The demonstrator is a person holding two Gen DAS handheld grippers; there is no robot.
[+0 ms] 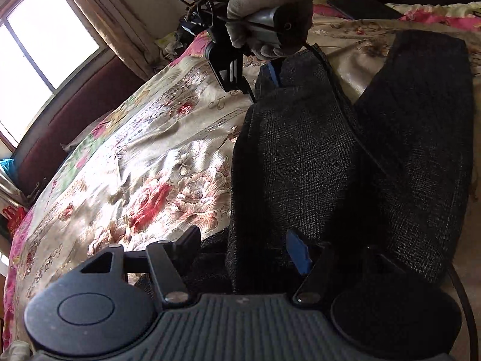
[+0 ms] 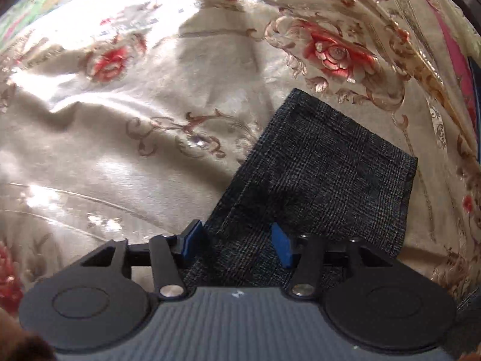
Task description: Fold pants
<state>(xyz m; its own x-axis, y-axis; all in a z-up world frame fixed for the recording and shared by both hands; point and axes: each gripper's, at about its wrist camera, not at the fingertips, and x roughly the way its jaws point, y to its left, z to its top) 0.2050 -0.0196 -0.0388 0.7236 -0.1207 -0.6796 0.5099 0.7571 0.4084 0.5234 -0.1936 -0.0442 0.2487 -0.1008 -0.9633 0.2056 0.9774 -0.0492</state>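
Dark grey checked pants (image 1: 315, 156) lie on a floral bedspread (image 1: 144, 162), the two legs running away from me in a narrow V. My left gripper (image 1: 243, 249) is open, its jaws straddling the near end of the left leg, with fabric between them. My right gripper (image 1: 270, 75) appears at the far hem of that leg, held by a gloved hand (image 1: 264, 15). In the right wrist view the right gripper (image 2: 237, 242) is open, with the hem of the pants (image 2: 324, 168) lying between its blue pads (image 2: 282, 245).
The bedspread (image 2: 150, 105) is wrinkled and sunlit. A window (image 1: 39, 48) and curtain (image 1: 120, 21) stand at the far left beyond the bed's dark red headboard (image 1: 75, 114). A black cable (image 1: 345, 99) runs across the pants. A dark flat object (image 1: 360, 7) lies at the far bed edge.
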